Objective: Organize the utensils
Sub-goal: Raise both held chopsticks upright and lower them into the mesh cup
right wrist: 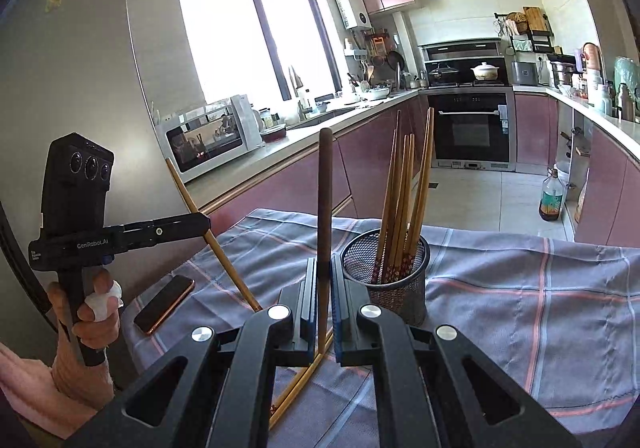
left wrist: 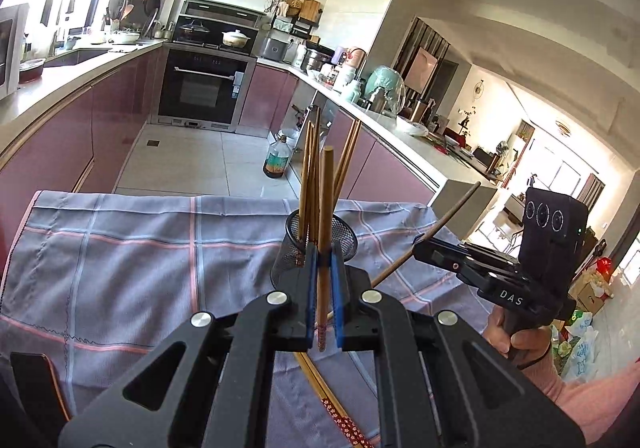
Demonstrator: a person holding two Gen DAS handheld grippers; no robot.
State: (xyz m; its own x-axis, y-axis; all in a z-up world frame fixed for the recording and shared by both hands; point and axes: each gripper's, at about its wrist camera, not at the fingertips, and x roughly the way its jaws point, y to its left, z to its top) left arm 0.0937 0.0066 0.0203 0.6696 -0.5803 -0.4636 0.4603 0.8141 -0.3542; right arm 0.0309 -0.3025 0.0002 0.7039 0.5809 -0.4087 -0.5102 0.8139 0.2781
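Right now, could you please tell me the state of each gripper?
Left gripper: shut on a light wooden chopstick.
Right gripper: shut on a dark brown chopstick.

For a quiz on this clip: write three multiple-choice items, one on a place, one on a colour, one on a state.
1. Where does the smartphone lie?
A. on the checked cloth
B. in the mesh cup
C. on the floor

2. What colour are the pads of the left tool?
A. red
B. blue
C. white

3. What is the state of the right tool?
A. wide open and empty
B. shut on a dark chopstick
C. shut on the phone

Answers:
1 A, it lies flat on the cloth, left of the mesh cup.
2 B, blue strips line both fingers.
3 B, the stick stands upright, pinched between the pads.
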